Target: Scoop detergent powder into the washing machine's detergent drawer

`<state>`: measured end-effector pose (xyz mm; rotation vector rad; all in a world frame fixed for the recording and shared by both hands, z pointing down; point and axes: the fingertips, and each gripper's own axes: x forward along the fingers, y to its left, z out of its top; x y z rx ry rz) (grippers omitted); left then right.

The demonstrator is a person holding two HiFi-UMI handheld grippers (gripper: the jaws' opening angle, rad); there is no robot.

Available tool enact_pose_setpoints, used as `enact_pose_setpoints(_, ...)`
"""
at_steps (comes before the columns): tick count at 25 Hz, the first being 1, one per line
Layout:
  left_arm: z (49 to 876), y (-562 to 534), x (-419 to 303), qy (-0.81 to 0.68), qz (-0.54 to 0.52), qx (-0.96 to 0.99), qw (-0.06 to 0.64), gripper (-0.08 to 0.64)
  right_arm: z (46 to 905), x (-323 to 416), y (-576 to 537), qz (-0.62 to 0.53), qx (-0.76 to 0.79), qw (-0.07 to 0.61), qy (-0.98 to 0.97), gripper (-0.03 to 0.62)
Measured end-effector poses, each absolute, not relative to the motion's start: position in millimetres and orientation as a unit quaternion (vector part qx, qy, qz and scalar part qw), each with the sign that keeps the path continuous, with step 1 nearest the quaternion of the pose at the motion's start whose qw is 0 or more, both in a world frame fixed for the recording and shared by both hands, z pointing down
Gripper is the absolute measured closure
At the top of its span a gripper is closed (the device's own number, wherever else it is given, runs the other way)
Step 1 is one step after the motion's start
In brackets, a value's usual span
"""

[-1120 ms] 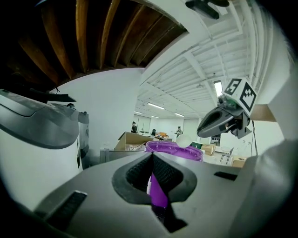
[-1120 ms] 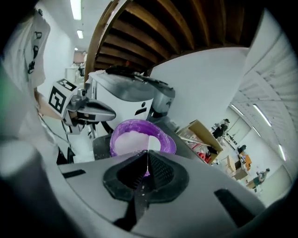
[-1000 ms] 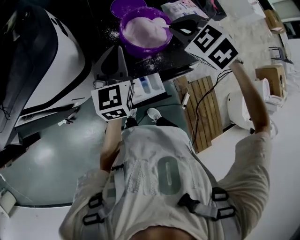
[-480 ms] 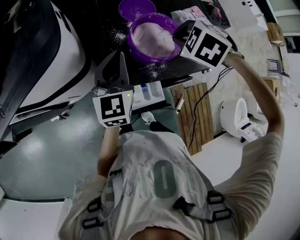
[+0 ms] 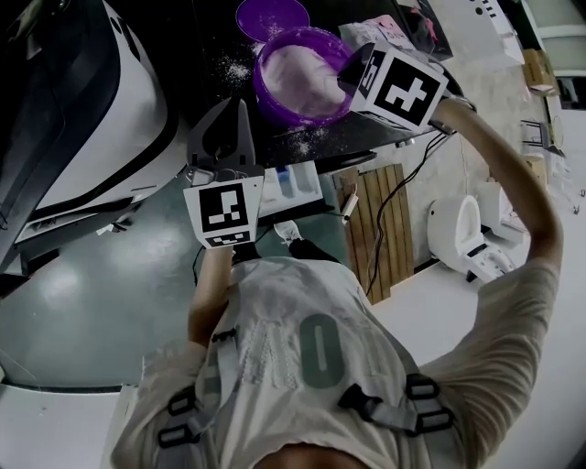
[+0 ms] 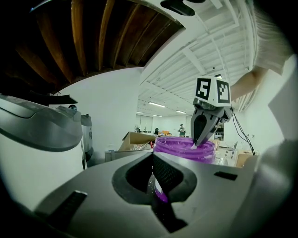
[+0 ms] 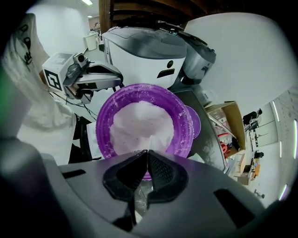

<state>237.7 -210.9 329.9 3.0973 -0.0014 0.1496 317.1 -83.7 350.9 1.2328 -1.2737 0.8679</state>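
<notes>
Pinching the white scoop (image 6: 195, 145) in the closed right gripper (image 5: 346, 79), dipped into the powder (image 7: 142, 122) in the purple bowl (image 5: 272, 94), we hold our left gripper (image 5: 240, 108) closed and empty just beside the bowl.

In the head view, the jaw tips of the right hand-held gripper (image 5: 350, 75) are hidden behind its own marker cube (image 5: 400, 87). Only a sliver of the white scoop (image 6: 194, 145) shows between them. The washing machine (image 5: 119, 137) runs off the left edge, and the purple lid (image 5: 270, 14) off the top.
</notes>
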Motion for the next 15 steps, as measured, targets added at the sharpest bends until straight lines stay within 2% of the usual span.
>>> enact_pose_setpoints(15,332.2,-210.1,234.6,-0.007,0.049,0.999,0.019,0.540,356.3,300.5,-85.1,0.406,0.504,0.526,-0.552,0.583)
